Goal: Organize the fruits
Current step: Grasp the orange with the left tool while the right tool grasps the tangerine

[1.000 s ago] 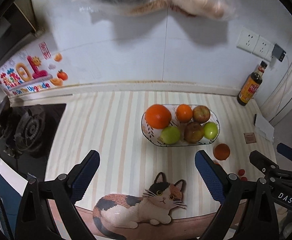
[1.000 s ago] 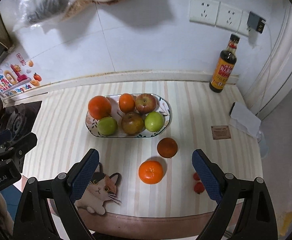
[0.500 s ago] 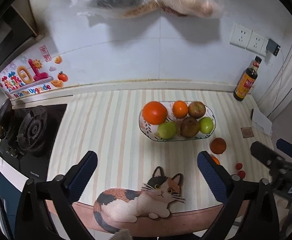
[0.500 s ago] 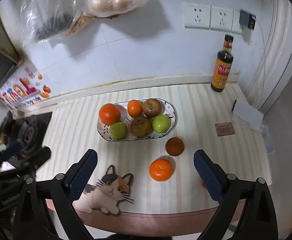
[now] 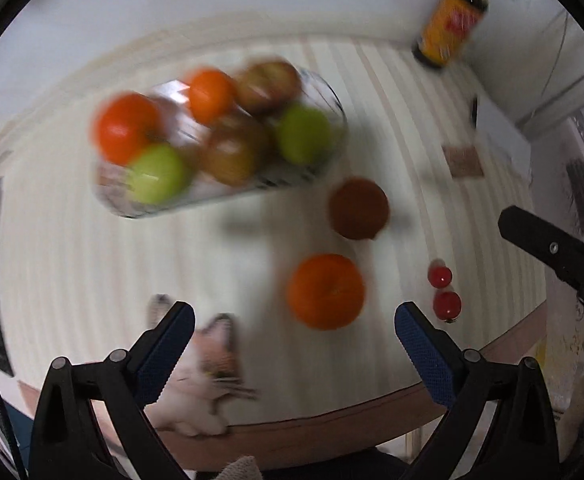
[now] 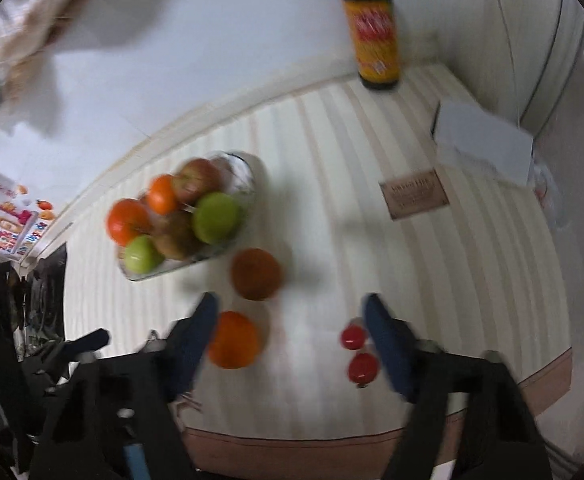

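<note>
A patterned fruit bowl point(image 5: 252, 192) point(image 6: 248, 172) holds oranges, green apples and reddish-brown apples. In front of it, loose on the striped counter, lie a dark brown-orange fruit point(image 5: 357, 208) point(image 6: 256, 274), a bright orange point(image 5: 325, 292) point(image 6: 236, 340) and two cherry tomatoes point(image 5: 443, 292) point(image 6: 355, 350). My left gripper point(image 5: 293, 312) hangs wide open above the bright orange, holding nothing. My right gripper point(image 6: 292, 300) has its jaws closing over bare counter, the orange beside its left finger and the tomatoes beside its right finger. Nothing sits between its pads.
A soy sauce bottle point(image 5: 451, 20) point(image 6: 373, 28) stands at the back wall. A white box point(image 6: 483, 144) and a small brown card point(image 6: 413, 194) lie at the right. A cat picture point(image 5: 208, 376) marks the front edge, and the stove point(image 6: 20, 312) lies left.
Both grippers have dropped toward the counter and swung right, over the loose fruit. The right jaws have narrowed; the left stay wide. Both views are blurred with motion.
</note>
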`<state>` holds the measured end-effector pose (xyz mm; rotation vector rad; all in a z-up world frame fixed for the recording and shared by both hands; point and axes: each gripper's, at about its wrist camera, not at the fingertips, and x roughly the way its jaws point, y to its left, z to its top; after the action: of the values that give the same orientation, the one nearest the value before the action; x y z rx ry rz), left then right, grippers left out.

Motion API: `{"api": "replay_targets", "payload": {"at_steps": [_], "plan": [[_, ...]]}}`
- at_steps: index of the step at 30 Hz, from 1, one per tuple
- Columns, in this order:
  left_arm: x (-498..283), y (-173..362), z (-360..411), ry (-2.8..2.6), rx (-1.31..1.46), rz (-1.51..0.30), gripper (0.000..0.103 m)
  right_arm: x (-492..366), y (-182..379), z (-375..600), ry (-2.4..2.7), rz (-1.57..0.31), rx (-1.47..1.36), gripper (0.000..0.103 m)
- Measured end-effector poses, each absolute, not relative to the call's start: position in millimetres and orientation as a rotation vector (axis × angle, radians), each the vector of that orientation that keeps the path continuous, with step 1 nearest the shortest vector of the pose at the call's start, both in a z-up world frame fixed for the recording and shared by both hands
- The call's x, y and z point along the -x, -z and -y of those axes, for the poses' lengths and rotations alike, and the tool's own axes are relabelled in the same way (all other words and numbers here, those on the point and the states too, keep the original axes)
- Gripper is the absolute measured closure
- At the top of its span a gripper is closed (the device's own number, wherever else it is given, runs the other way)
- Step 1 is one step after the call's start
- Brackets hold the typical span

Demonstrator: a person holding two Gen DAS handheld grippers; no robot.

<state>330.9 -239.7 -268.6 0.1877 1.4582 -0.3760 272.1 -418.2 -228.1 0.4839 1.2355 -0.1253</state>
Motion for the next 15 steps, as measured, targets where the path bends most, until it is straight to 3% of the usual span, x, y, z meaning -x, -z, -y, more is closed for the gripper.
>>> {"api": "replay_targets", "payload": {"at_steps": [8,9,10,11,15], "plan": [[-335.4,350.1,279.6,0.362,-0.259,-1.626,0.003,-286.6,274.6,448.6,0.136,-1.310,-0.528,0.033],[-334.9,354.2,280.0,0.356,-0.263,-1.628,0.008,-288.5,278.1,449.7,0.135,-1.313,-0.530,0.033],[-334.3,356.3,278.6,0.347,-0.261,-1.623,0.026,-289.6,280.6,450.6,0.136,-1.317,-0.529,0.033],[-334.2,356.6,275.5,0.341,-0.246,-1.618,0.036,-292.0,284.8,450.9,0.137,-1.323,-0.529,0.033],[-333.2,346.8,260.1,0.334,-0.204,-1.586,0.041,-299.6,293.1,443.1,0.121,-1.337,-0.531,0.032]]}}
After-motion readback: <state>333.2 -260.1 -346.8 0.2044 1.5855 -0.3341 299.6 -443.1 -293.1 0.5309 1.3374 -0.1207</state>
